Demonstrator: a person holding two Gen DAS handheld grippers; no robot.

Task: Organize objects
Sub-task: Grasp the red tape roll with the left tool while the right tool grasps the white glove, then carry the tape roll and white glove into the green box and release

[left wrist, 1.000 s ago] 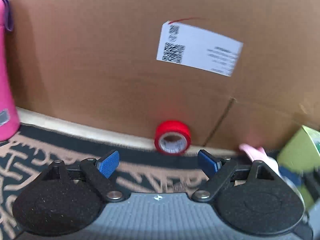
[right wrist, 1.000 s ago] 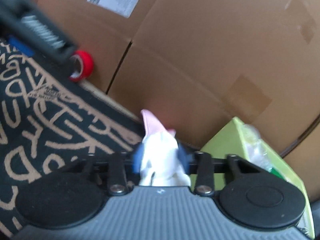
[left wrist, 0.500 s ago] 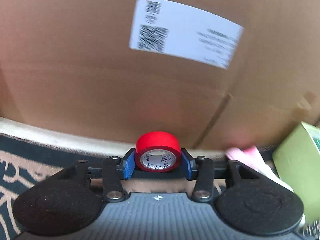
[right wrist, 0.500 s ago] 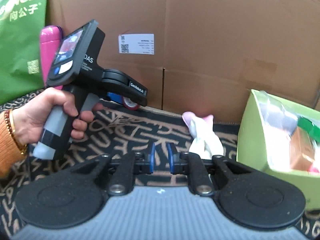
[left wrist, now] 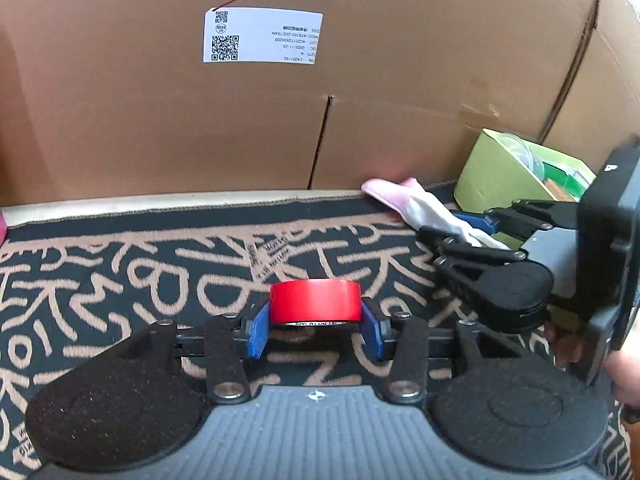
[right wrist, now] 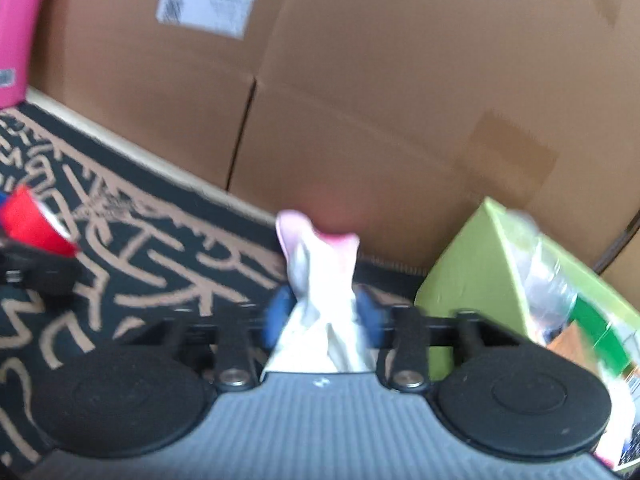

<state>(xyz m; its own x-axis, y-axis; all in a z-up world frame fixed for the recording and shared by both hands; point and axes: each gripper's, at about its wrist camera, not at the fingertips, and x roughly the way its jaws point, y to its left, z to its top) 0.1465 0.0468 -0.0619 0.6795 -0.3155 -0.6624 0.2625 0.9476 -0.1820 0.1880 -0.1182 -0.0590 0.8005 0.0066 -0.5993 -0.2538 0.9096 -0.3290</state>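
Note:
My left gripper (left wrist: 315,330) is shut on a red tape roll (left wrist: 315,302), its blue pads pressing both sides, above the black and tan patterned mat (left wrist: 120,280). The same tape roll (right wrist: 34,226) shows at the left edge of the right wrist view. A white and pink sock (right wrist: 320,280) sits between the blue pads of my right gripper (right wrist: 322,316), whose jaws are opening while the pads still touch the cloth. In the left wrist view the sock (left wrist: 416,204) lies by the cardboard wall with the right gripper (left wrist: 460,224) on its white end.
A tall cardboard wall (left wrist: 400,80) with a white label (left wrist: 262,36) closes off the back. A green box (right wrist: 472,264) holding plastic-wrapped items stands right of the sock. A pink bottle (right wrist: 16,32) stands at the far left.
My left gripper closed on the red tape and drew it back from the wall over the mat. My right gripper, shut and empty half a second ago, now has the sock between its pads.

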